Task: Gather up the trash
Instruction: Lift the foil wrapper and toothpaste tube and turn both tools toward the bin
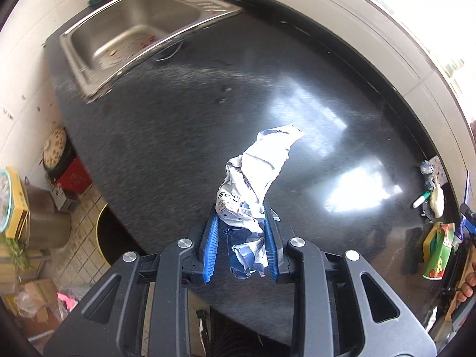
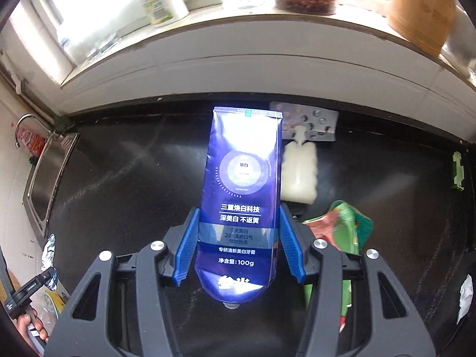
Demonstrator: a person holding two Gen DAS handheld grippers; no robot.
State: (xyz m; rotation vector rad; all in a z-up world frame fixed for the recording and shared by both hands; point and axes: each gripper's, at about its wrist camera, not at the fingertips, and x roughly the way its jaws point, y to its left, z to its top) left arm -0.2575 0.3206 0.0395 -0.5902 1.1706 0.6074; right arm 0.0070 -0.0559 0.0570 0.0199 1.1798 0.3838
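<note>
My left gripper [image 1: 241, 220] is shut on a crumpled white and blue wrapper [image 1: 255, 172] and holds it above the dark countertop [image 1: 166, 136]. My right gripper [image 2: 239, 226] is shut on a blue toothpaste tube [image 2: 242, 184], held flat end forward over the counter. Behind the tube lie a white squeezed pouch [image 2: 299, 175] and a silver blister pack [image 2: 312, 122]. A green and red juice carton [image 2: 342, 229] lies to the right of the right gripper; it also shows in the left wrist view [image 1: 438, 250]. The left gripper and its wrapper show at the far left of the right wrist view [image 2: 49, 253].
A steel sink [image 1: 134, 32] is set in the counter's far left end. A green-capped marker [image 1: 421, 199] lies near the wall. A white paper scrap [image 2: 465, 294] lies at the counter's right. A windowsill [image 2: 238, 44] with jars runs above. A metal bin [image 1: 44, 223] and boxes stand on the floor.
</note>
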